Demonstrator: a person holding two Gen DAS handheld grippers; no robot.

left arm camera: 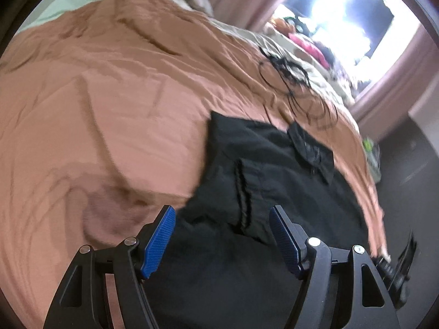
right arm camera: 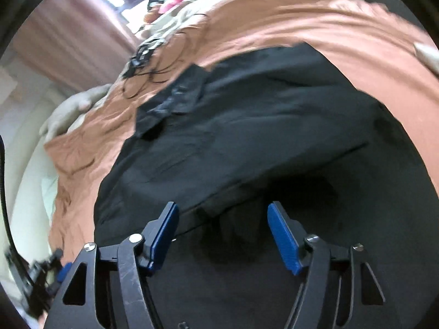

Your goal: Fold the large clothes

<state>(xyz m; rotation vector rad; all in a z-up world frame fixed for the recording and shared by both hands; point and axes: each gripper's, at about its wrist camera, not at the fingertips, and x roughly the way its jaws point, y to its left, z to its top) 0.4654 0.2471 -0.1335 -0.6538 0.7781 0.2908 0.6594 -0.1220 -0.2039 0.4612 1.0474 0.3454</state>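
A large black shirt with a collar lies spread on an orange-brown bedsheet. My left gripper is open and empty, hovering over the shirt's near part, with a ruffled seam between its blue pads. In the right wrist view the same black shirt lies partly folded, with a straight folded edge running across. My right gripper is open and empty just above that edge. The sheet frames the shirt.
A tangle of black cable lies on the sheet beyond the collar; it also shows in the right wrist view. A pile of colourful items sits by the bright window. Pink curtains hang behind. Dark floor lies past the bed's edge.
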